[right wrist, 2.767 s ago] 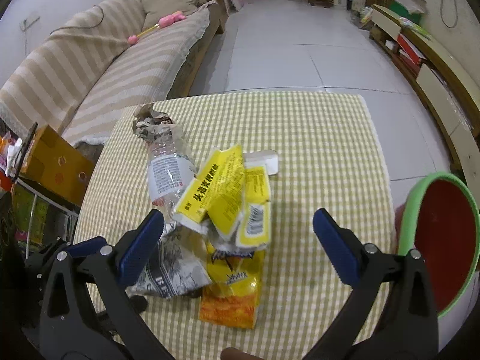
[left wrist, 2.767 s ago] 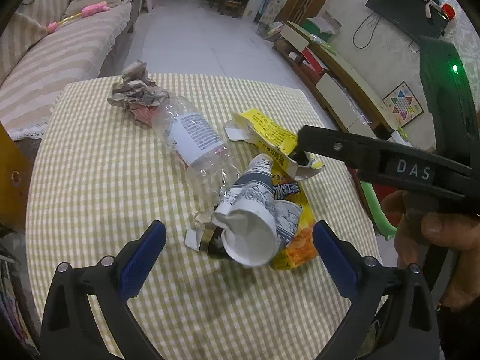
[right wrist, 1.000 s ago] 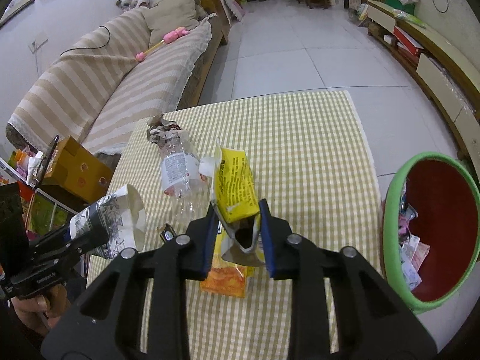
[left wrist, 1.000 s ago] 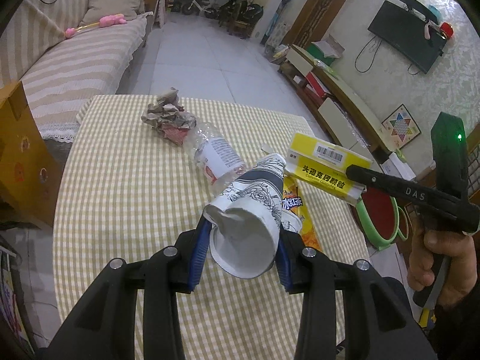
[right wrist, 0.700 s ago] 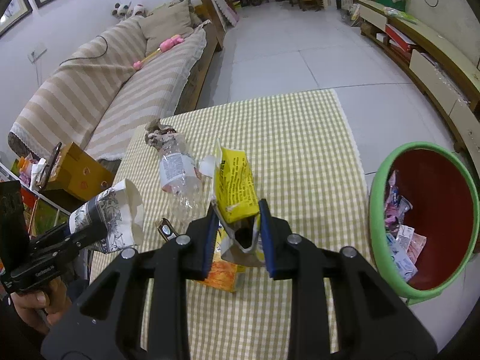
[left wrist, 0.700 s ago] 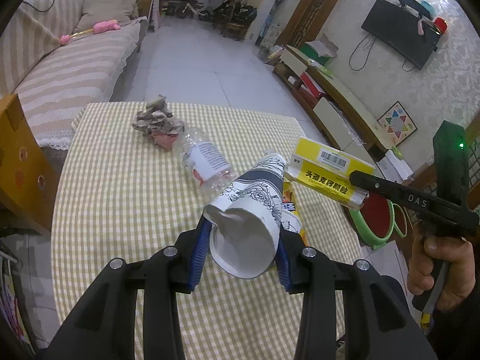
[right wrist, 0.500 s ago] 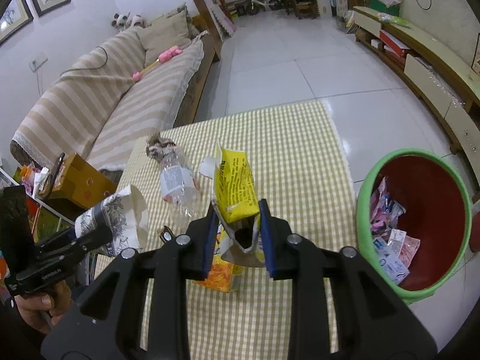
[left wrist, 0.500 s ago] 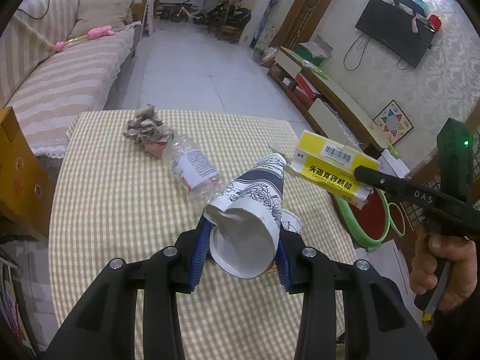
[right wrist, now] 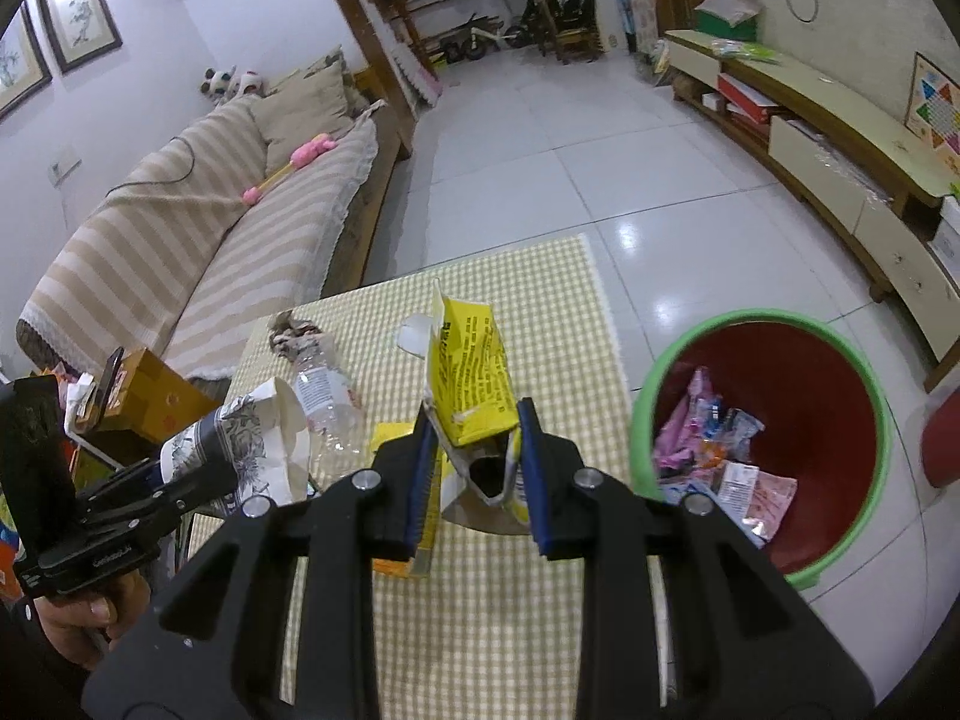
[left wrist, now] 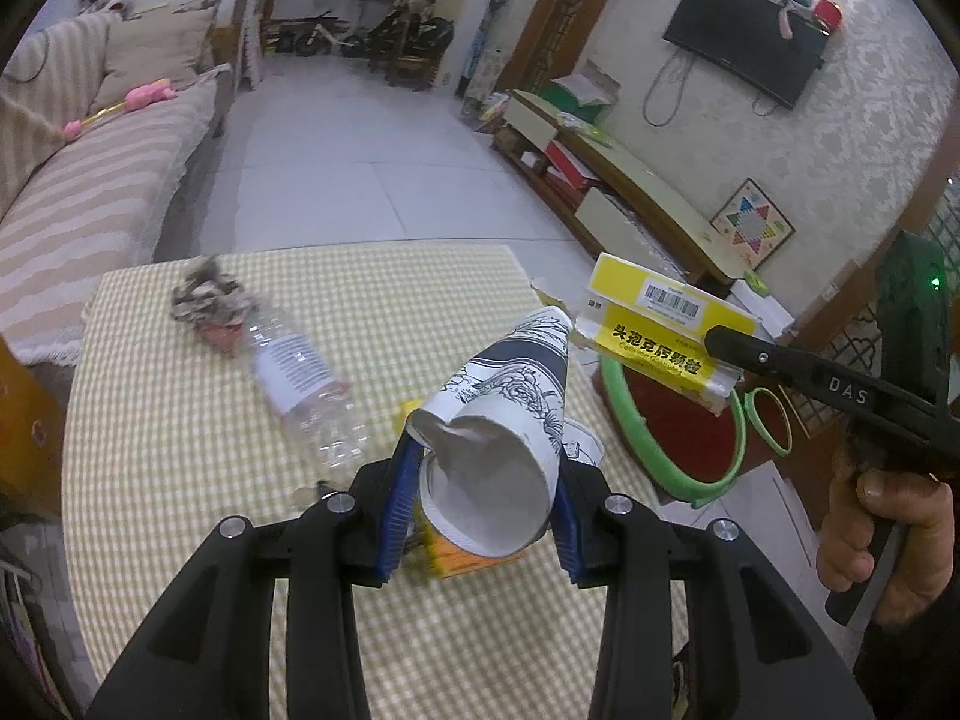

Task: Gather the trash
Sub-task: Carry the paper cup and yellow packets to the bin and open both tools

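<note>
Home living room: sofa (right wrist: 198,240), wall TV (left wrist: 747,51).

We can read the letters "DAS" in white on the black arm of the right gripper (left wrist: 717,339). The yellow carton (left wrist: 663,330) it holds carries a barcode on a white label and a line of bold black Chinese characters, too blurred for us to read. The clear bottle's (left wrist: 300,378) label print is illegible.

A striped sofa (right wrist: 180,252) holds a pink toy (right wrist: 300,159).
</note>
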A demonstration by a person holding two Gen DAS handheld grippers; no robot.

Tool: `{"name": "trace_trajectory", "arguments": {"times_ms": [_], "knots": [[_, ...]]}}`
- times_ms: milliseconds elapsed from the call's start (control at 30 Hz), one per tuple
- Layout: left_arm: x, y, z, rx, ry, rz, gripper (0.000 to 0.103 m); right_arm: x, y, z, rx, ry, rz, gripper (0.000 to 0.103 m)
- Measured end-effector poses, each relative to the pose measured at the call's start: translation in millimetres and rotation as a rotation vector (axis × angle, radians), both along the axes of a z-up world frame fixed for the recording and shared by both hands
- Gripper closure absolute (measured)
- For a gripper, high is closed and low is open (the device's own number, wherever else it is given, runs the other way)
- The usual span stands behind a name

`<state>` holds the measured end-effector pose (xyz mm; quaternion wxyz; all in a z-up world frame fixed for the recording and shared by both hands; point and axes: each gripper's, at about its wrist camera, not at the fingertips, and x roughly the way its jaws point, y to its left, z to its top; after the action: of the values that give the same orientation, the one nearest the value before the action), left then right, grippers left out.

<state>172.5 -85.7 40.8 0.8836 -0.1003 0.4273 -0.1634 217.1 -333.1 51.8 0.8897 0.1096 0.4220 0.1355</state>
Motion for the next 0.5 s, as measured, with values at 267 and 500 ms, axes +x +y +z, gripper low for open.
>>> {"name": "trace_trajectory", "arguments": {"times_ms": [267, 500], "knots": [[7, -35, 8, 0.0, -0.008, -0.062, 0.066, -6, -40, 7, 0.006, -0.015, -0.071, 0.077], [13, -73, 15, 0.008, -0.016, -0.126, 0.066, -14, -80, 8, 0.011, -0.019, -0.146, 0.077]]}}
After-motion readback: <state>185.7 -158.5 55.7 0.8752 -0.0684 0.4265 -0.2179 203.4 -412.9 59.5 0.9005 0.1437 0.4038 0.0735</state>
